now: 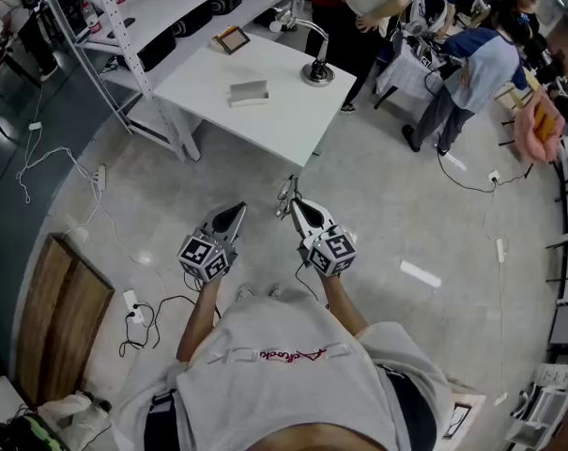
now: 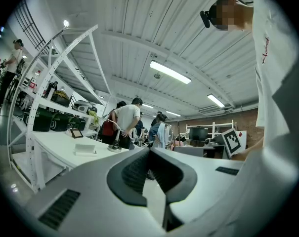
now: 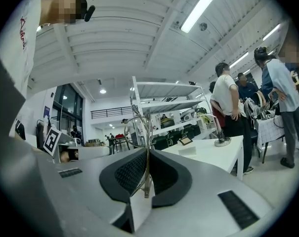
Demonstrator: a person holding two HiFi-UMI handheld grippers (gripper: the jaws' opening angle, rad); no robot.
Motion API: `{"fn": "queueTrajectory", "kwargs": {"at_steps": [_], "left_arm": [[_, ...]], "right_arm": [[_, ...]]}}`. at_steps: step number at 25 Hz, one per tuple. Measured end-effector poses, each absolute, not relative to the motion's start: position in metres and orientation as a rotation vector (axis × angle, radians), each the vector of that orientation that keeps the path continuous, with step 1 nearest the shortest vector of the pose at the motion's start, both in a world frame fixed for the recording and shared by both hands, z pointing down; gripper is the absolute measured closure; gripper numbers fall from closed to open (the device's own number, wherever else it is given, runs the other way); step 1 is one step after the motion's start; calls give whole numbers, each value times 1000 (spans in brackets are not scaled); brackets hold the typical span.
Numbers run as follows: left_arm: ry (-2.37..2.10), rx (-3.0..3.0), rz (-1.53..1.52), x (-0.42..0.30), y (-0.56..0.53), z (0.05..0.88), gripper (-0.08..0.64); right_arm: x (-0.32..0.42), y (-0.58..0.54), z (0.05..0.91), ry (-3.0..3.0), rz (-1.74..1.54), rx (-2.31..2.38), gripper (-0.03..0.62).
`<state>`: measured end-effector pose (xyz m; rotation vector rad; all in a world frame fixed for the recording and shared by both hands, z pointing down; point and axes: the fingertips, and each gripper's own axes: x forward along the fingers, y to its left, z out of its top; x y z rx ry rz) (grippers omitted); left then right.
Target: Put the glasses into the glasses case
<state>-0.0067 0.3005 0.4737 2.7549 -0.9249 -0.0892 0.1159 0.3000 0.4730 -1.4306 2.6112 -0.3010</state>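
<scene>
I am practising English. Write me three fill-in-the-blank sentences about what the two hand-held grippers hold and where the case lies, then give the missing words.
1. The right hand-held gripper is shut on the ___.
2. The case lies on the white ___, far from both grippers.
3. The left hand-held gripper is shut and holds ___.

Missing words: glasses; table; nothing.
</scene>
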Motion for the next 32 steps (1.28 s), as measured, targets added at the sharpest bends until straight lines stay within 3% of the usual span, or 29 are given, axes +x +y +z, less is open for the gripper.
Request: {"fn": "queueTrajectory", "kwargs": {"at_steps": [32], "left_arm": [[-991, 2711, -94, 29, 273, 492, 546]], "right_arm": [[145, 265, 497, 2670, -356, -1339, 580]]}}
